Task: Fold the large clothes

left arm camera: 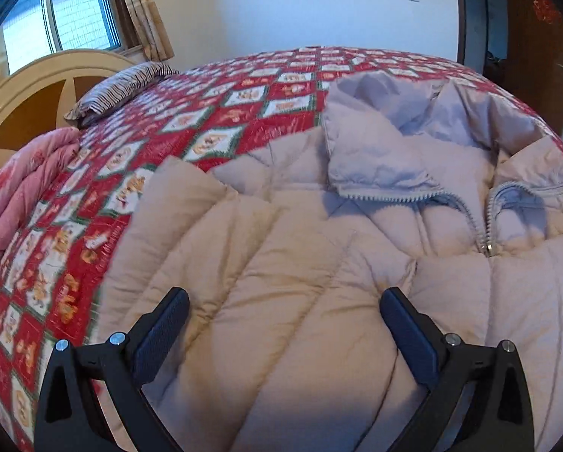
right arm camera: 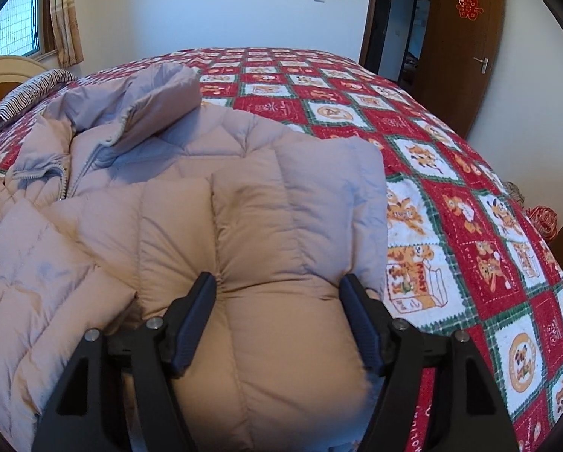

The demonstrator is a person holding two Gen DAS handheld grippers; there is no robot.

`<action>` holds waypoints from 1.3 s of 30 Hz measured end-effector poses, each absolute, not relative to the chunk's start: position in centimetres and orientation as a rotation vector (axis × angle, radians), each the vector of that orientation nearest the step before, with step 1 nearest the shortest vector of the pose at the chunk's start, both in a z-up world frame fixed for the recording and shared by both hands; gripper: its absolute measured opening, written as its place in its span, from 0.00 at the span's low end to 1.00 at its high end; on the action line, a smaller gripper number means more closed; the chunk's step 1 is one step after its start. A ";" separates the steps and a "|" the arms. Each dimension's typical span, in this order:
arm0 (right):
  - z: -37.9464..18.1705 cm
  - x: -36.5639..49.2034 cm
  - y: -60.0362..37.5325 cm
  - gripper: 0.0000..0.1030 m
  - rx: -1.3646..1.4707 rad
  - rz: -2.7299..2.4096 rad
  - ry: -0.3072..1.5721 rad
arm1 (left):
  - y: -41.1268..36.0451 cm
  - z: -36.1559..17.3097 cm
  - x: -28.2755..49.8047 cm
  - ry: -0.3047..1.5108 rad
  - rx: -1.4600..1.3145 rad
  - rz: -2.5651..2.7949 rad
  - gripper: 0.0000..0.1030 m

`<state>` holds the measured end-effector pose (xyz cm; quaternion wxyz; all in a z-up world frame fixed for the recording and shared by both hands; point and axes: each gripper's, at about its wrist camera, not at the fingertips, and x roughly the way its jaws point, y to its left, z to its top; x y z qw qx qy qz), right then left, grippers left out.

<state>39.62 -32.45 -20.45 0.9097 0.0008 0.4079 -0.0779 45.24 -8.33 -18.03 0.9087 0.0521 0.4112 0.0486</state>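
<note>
Working over the puffy beige quilted down jacket [left arm camera: 300,263] spread on the red patchwork bedspread [right arm camera: 450,188], I am keeping the left gripper [left arm camera: 285,324] spread wide and empty while the right gripper [right arm camera: 277,316] is straddling the folded sleeve [right arm camera: 281,233], pads apparently not pinching, ready for smoothing.

Left claw [left arm camera: 284,310]: I hold it pitched downward, both black fingers in view at the bottom of the left wrist view, jaws spread wide.
Left claw pads [left arm camera: 157,339]: ribbed, dark blue, facing inward; I see nothing pinched between them, and whether they touch the surface below I cannot tell.
Right claw [right arm camera: 278,293]: I hold it pitched downward too, jaws apart but narrower than the left pair.
Right claw pads [right arm camera: 194,324]: they flank a puffed fold of the padded coat [right arm camera: 281,339]; the fabric bulges between them, and the pads appear not to press it.
</note>
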 end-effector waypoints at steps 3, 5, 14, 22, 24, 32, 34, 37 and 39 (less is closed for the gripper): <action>-20.4 39.5 -32.4 0.71 0.002 -0.161 0.840 | -7.6 -15.5 44.4 0.832 0.076 0.064 0.99; -19.9 39.2 -32.6 0.72 0.004 -0.151 0.841 | -6.9 -13.4 43.9 0.802 0.056 0.027 0.99; -15.1 39.5 -32.8 0.79 0.031 -0.039 0.786 | -5.9 -9.8 50.0 0.737 0.111 0.021 0.99; -12.9 46.6 -31.3 0.79 -0.013 0.051 0.775 | -8.2 -11.6 56.1 0.819 0.092 -0.037 0.99; -12.5 48.0 -31.1 0.79 -0.014 0.074 0.777 | -9.2 -12.1 57.7 0.828 0.121 -0.047 0.99; -11.7 55.2 -29.1 0.83 -0.086 0.142 0.817 | -11.5 -13.9 62.9 0.869 0.190 -0.092 0.99; -12.3 56.9 -28.5 0.83 -0.102 0.159 0.856 | -11.6 -14.3 63.6 0.873 0.194 -0.093 0.99; -13.2 58.5 -27.4 0.83 -0.153 0.174 0.896 | -11.5 -14.8 64.6 0.882 0.175 -0.101 0.99; -13.5 59.2 -27.2 0.83 -0.177 0.183 0.906 | -11.7 -15.2 65.1 0.890 0.170 -0.104 0.99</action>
